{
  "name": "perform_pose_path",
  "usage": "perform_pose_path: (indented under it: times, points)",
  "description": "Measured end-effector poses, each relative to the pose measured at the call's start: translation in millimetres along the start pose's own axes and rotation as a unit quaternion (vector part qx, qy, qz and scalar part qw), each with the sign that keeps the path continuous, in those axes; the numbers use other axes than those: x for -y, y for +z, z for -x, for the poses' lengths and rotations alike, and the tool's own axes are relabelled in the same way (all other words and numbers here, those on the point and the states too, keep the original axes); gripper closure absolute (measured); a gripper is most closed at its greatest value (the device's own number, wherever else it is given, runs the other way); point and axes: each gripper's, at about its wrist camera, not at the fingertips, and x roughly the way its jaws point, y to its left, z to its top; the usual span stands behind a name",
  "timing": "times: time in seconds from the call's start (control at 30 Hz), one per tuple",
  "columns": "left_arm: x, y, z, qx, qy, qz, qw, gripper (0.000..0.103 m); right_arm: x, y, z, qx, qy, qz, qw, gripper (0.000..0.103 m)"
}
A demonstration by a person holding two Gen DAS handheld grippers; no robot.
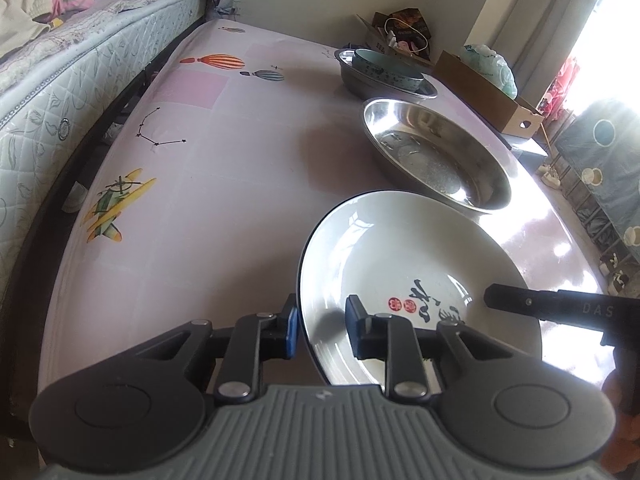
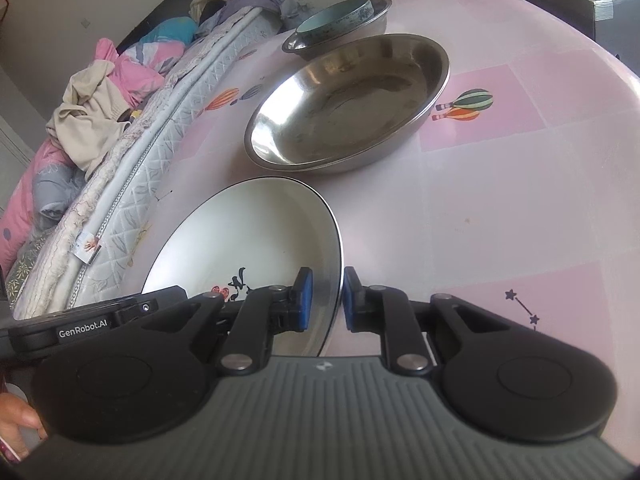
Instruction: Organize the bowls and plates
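Observation:
A white plate (image 1: 400,248) with black script and red stamps is held between both grippers, above or on the pink table. My left gripper (image 1: 322,326) straddles its left rim, jaws around the rim with a small gap. My right gripper (image 2: 328,300) straddles its right rim (image 2: 256,232), jaws close against it. The right gripper also shows in the left wrist view (image 1: 560,308). A large steel dish (image 1: 436,152) stands just beyond the plate, also in the right wrist view (image 2: 348,100). Further back a teal bowl (image 1: 384,66) sits inside a smaller steel dish (image 1: 360,80).
The pink table (image 1: 224,200) has printed balloons and planes. A mattress (image 1: 72,72) with clothes runs along its left side. A cardboard box (image 1: 488,88) and a bag stand at the far right edge, by curtains.

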Motion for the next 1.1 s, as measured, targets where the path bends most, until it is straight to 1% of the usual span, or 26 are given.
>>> perform_pose_path:
  times: [0.13, 0.37, 0.5, 0.67, 0.83, 1.1]
  points:
    - [6, 2, -3, 0.001, 0.007, -0.016, 0.9999, 0.072, 2, 0, -1, 0.004, 0.001, -0.004, 1.000, 0.088]
    - [12, 1, -5, 0.010, 0.025, -0.022, 0.9994, 0.071, 0, -3, -1, 0.014, -0.004, 0.004, 1.000, 0.088]
    - [15, 1, -3, 0.009, 0.036, -0.025, 0.9990, 0.072, -10, -2, -1, 0.011, -0.028, 0.022, 0.999, 0.086]
    - [12, 0, 0, 0.006, 0.028, -0.014, 0.9995, 0.073, -11, -2, 1, 0.010, -0.032, 0.020, 0.999, 0.086]
    - [13, 0, 1, 0.007, 0.030, -0.016, 0.9994, 0.073, -11, -1, 3, 0.012, -0.034, 0.027, 0.999, 0.086]
    - [14, -2, 0, 0.010, 0.029, -0.020, 0.9993, 0.073, -8, -1, 4, 0.008, -0.035, 0.019, 0.999, 0.086]
